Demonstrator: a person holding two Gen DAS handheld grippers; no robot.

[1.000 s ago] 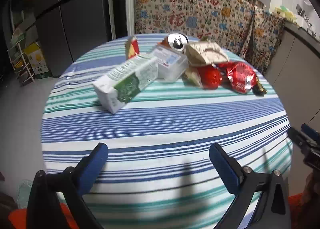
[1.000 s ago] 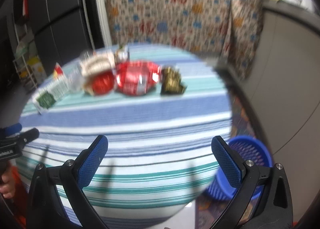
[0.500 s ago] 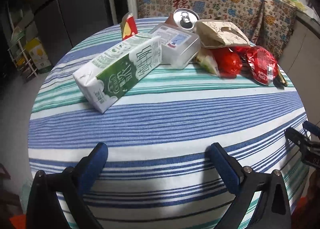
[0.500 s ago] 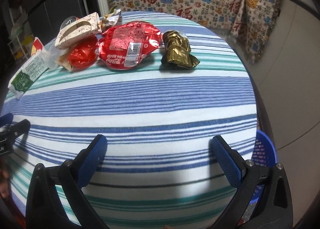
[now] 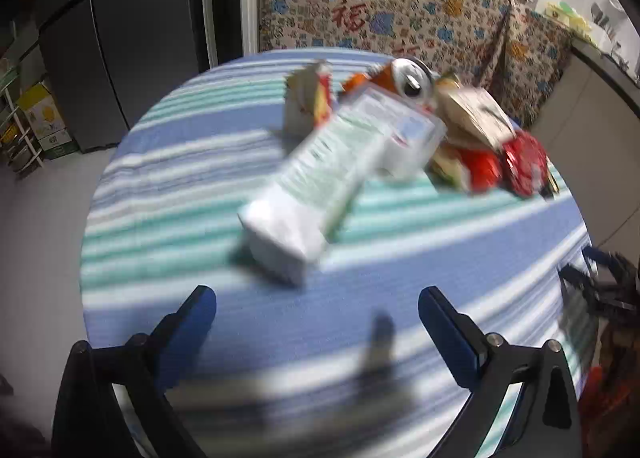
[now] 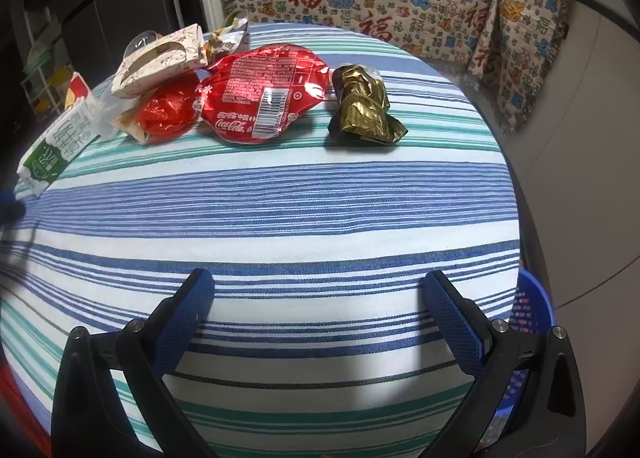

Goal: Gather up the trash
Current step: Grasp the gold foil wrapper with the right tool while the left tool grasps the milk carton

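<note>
Left gripper (image 5: pixel 316 302) over the near edge of the striped round table (image 5: pixel 400 258), fingers spread wide, empty. Milk carton (image 5: pixel 316 185) lies flat mid-table, long axis diagonal, base toward the gripper, top toward the far-right trash cluster. Right gripper (image 6: pixel 318 298) likewise spread, empty; gold wrapper (image 6: pixel 364 105) near the far right edge.

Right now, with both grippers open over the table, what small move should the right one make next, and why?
Probably ease the right gripper forward toward the gold wrapper. Its jaws are wide open and empty, the wrapper lies apart from the other trash with bare striped cloth between, and the blue basket sits just off the table's right edge for dropping it.
</note>
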